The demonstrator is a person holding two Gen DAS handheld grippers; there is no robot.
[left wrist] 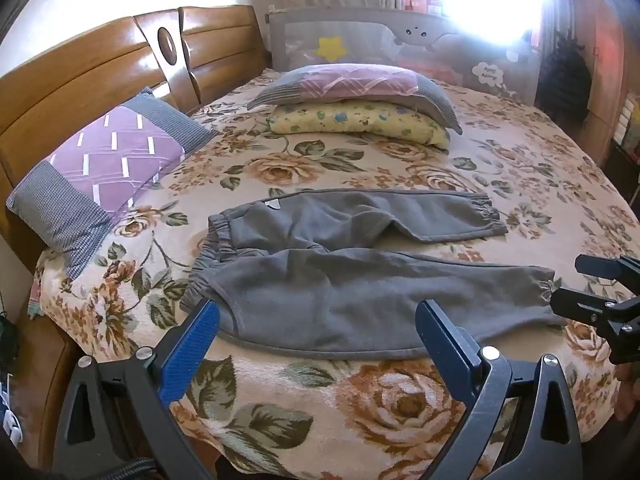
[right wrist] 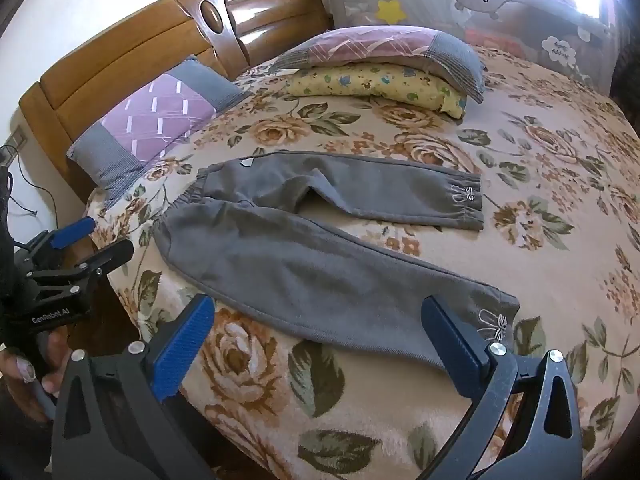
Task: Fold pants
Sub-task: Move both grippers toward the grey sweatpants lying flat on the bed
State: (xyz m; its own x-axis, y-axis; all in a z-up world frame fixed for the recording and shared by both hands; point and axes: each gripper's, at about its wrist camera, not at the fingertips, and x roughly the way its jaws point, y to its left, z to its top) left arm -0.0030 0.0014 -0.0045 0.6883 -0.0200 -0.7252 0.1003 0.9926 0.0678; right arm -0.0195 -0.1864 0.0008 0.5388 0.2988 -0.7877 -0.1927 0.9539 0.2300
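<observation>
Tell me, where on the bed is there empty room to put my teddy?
Bare blanket lies right of the pants, beyond their cuffs, and between the pants and the stacked pillows. The headboard side is crowded by the purple pillow.

Floral blanket (left wrist: 304,396) with big roses, spread over the whole bed. Wooden headboard (left wrist: 80,92) at the left. Purple and grey pillow (left wrist: 108,168) leaning against it. Second purple pillow (left wrist: 352,84) stacked on a yellow flowered pillow (left wrist: 360,122). Grey mesh bed rail (right wrist: 472,8) along the far side, with a yellow star (right wrist: 390,10).
</observation>
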